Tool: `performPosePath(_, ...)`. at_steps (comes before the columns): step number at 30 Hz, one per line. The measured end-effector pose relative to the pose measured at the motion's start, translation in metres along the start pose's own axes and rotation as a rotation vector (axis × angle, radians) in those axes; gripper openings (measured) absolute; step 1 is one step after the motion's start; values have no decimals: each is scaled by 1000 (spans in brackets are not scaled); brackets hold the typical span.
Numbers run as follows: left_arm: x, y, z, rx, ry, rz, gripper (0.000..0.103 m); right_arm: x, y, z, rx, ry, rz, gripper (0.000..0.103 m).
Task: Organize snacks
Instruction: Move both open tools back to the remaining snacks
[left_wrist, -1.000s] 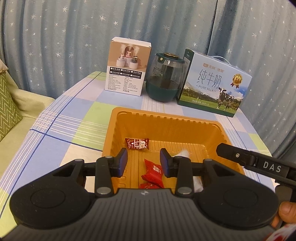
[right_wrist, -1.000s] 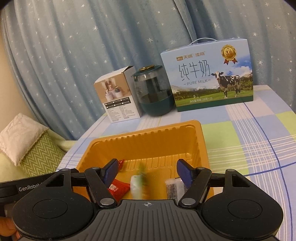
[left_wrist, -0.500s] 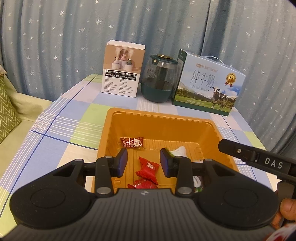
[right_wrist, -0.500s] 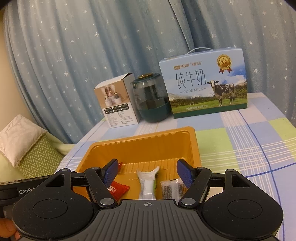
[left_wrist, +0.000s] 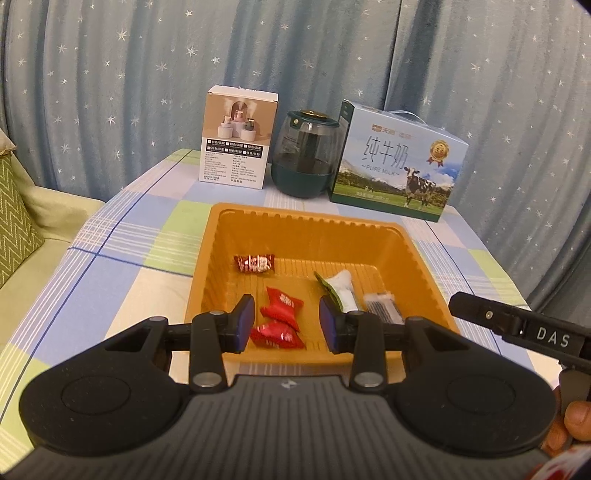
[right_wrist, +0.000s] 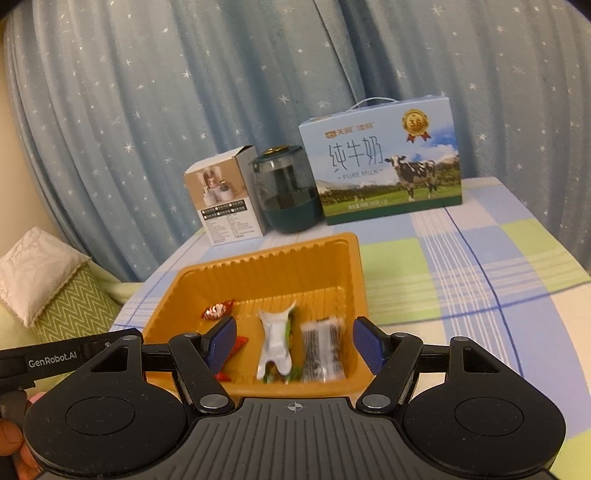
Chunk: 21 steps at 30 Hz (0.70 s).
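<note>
An orange tray (left_wrist: 207, 273) is set on the checked tablecloth (left_wrist: 122, 236), and all the snacks are found inside it: two red candies (left_wrist: 281, 306), a dark red wrapped sweet (left_wrist: 255, 263), a white-and-green packet (right_wrist: 275, 343) and a clear dark-filled packet (right_wrist: 321, 349). Above the tray's near rim, the left gripper (left_wrist: 287, 323) and the right gripper (right_wrist: 293, 345) are held with jaws parted and nothing gripped.

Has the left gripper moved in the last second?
Yes. The left gripper has backed away from the tray: more of the tray floor and its near rim now show beyond the fingers.
</note>
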<state>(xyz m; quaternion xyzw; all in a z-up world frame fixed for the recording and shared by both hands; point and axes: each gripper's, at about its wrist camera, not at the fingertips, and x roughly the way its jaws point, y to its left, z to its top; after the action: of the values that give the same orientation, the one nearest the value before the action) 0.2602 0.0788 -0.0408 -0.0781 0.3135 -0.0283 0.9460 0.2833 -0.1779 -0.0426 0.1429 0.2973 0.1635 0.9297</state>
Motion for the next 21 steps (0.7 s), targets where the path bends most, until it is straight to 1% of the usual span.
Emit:
performPosePath(11,-38,-1,-32,-10,3,-5,34,-34,-1,-20,6,8,-23,70)
performPosePath(21,-63,0,-67,-8,30,10,34,-56,5,-48,-5,53,-36,70)
